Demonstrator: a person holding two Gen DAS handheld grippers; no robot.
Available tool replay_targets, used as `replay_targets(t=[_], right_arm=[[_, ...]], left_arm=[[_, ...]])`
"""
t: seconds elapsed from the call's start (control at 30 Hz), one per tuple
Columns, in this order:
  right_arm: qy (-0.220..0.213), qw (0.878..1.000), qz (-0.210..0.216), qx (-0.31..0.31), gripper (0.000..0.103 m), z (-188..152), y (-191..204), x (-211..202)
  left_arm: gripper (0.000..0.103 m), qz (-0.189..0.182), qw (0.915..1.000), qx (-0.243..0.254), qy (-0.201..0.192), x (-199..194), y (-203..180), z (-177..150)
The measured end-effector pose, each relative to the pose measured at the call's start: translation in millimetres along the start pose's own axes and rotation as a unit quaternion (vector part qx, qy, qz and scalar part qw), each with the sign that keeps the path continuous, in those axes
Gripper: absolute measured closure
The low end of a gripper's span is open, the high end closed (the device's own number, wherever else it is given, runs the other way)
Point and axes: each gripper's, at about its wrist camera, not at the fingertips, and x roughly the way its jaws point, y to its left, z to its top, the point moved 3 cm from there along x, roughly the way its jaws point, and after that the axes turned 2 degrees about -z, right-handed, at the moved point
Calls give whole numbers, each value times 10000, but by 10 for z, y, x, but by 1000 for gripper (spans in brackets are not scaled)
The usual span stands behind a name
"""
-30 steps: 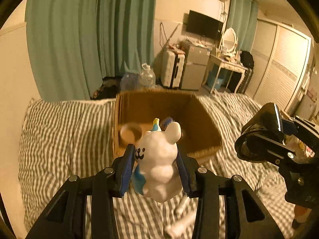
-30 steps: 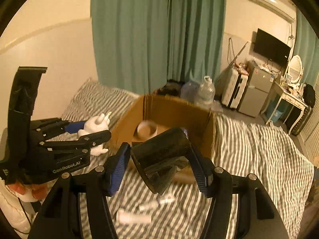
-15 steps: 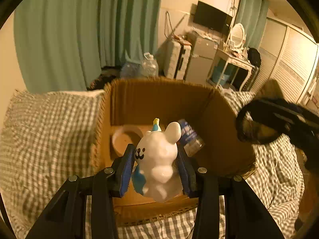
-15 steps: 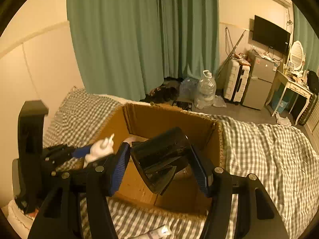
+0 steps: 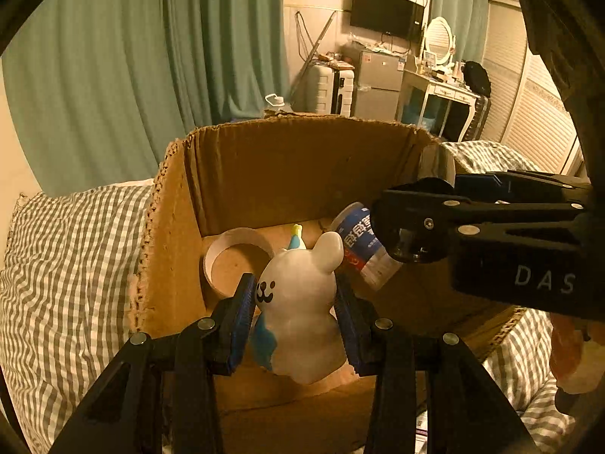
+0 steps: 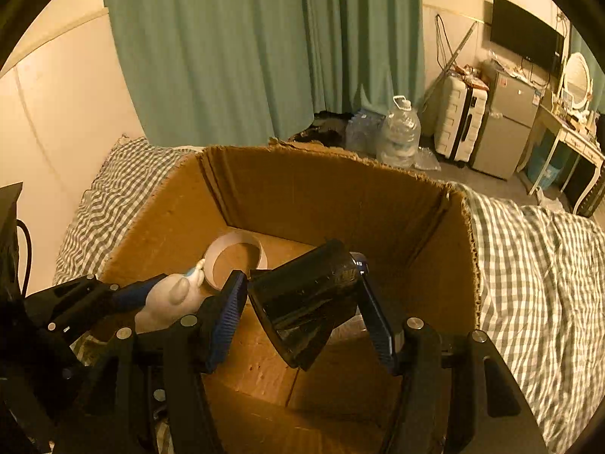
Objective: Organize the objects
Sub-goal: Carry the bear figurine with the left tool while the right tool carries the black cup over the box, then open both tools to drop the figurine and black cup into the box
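My left gripper [image 5: 297,314] is shut on a white rabbit figurine [image 5: 302,306] with a blue patch and holds it above the near left part of an open cardboard box [image 5: 302,166]. The figurine also shows in the right wrist view [image 6: 170,299]. My right gripper [image 6: 302,314] is shut on a dark glossy cup [image 6: 306,302] and holds it over the middle of the box [image 6: 321,193]. The right gripper shows at the right of the left wrist view [image 5: 416,227]. A white ring-shaped tape roll [image 5: 236,253] and a blue-labelled bottle [image 5: 363,249] lie inside the box.
The box stands on a bed with a grey checked cover [image 6: 537,265]. Green curtains [image 6: 245,45] hang behind. A water jug [image 6: 401,132], a suitcase [image 6: 457,117], a small fridge [image 6: 506,125] and a dressing table [image 5: 438,102] stand beyond the bed.
Both grippers have moved forward with their objects, from short of the box to over its inside. The box now fills the views. Both grips are unchanged.
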Motion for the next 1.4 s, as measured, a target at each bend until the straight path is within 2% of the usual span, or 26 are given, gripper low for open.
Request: replay_targets(t=[0.17,0.4,0.5,0.57,0.6,0.63,0.77,0.97,1.2,1.4], right_arm=[[226,9997,22,126,43,-46,-113,157],[278,9994,-4,181,43,-42,-140,170],[127,9997,-24,204,42,1,-137,92],[20,9998,-37,216,33,31,-155,28],[-20,9997,-63,224,31,35,-156,10],[-81,9996,-113,252,30,53,-168,-21],[-246,9989,-190,345,29,102,-205,-207],[-837,9949,-524,216,15,184,-165,-859],[-1293,9895,-588,253,12,64,-34,-1671],[-1371,9869,-850,-14,9,-237,177,-2130]], left_arm=[[61,-157,9999,-35,26,33,3,-2],[57,-320,9993,-182,-39,4,98,42],[45,-524,9983,-267,-44,-40,93,42],[34,-561,9979,-296,-85,-95,87,43],[21,-450,9984,-285,-191,-146,83,53],[15,-367,9984,-281,-328,-210,98,51],[12,-341,9970,-354,-591,-446,145,61],[6,-134,9942,-623,-866,-897,248,43],[2,277,9893,-531,-1328,-1545,106,-37],[2,331,9888,-412,-1395,-1896,-13,-197]])
